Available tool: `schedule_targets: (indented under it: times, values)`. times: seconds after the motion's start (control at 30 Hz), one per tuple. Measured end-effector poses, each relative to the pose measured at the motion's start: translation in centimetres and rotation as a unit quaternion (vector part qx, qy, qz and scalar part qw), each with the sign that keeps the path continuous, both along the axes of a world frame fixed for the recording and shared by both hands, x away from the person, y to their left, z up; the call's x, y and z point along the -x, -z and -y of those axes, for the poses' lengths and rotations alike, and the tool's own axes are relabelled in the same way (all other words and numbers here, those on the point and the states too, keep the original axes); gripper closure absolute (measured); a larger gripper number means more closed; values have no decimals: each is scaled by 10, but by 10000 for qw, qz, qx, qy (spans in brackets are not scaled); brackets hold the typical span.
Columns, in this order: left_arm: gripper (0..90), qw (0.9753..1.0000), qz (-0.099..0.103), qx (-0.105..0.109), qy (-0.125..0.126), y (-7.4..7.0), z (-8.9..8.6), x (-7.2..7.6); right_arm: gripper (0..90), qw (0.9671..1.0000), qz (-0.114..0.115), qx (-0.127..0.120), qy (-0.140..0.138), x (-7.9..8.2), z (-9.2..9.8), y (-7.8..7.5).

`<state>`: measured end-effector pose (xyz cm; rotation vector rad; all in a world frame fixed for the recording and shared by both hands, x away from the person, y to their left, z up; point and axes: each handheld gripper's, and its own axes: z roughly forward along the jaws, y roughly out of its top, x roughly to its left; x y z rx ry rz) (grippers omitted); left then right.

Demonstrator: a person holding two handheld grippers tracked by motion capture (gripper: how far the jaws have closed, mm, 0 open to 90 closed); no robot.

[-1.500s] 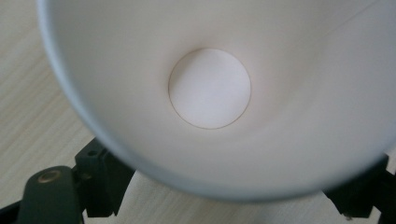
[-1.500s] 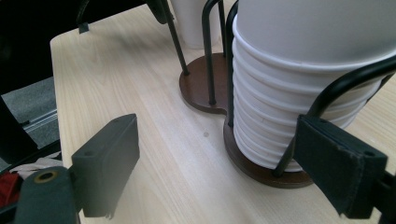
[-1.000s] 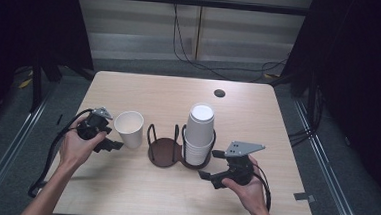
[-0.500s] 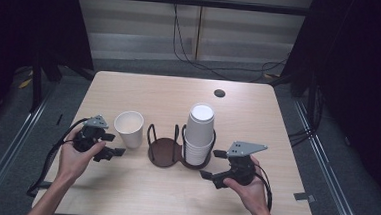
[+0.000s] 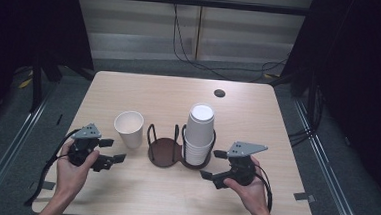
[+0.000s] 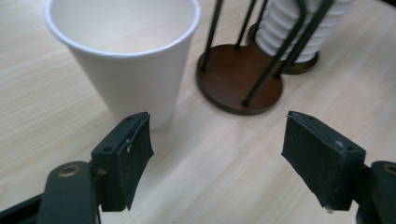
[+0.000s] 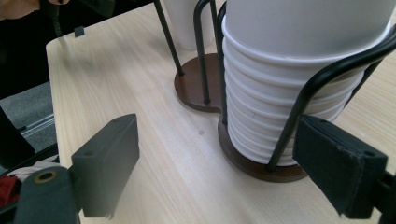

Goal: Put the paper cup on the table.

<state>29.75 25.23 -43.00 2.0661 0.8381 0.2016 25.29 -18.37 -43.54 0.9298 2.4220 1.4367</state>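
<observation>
Standing upright just left of the holder (image 5: 168,151), the cup (image 5: 129,128) waits for the wide-open, empty left gripper (image 5: 106,152), which should close squarely mid-wall, gently, while the right gripper (image 5: 214,164) gapes empty by the stack (image 5: 198,135).

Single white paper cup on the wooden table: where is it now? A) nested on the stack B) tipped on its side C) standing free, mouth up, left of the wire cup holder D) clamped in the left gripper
C: the single white paper cup stands upright beside the dark wire cup holder, with the open left gripper short of it.
</observation>
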Motion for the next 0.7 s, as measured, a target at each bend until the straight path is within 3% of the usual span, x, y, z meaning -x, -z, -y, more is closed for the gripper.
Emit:
schedule_targets:
  times: [0.17, 0.3, 0.37, 0.43, 0.6, 0.7]
  values:
    - [237, 9997, 109, 37, 229, -2, 3, 16, 150, 10000, -10, 4, -2, 0, 0, 1]
    - [237, 9993, 115, 277, 208, 2, 6, 30, 150, 10000, -5, -2, 16, 0, 0, 1]
    - [237, 9987, 219, 383, 237, 4, 7, 35, 150, 10000, -7, -16, 26, 1, 0, 1]
    - [236, 9980, 226, 536, 243, 6, 10, 38, 150, 10000, -8, -19, 10, 1, -1, 1]
    - [201, 9969, 406, 620, 268, 17, 25, 43, 151, 10000, -23, -41, 29, 2, -1, 3]
    - [173, 9955, 460, 776, 284, 21, 35, 43, 150, 10000, -39, -69, 32, 3, -2, 6]
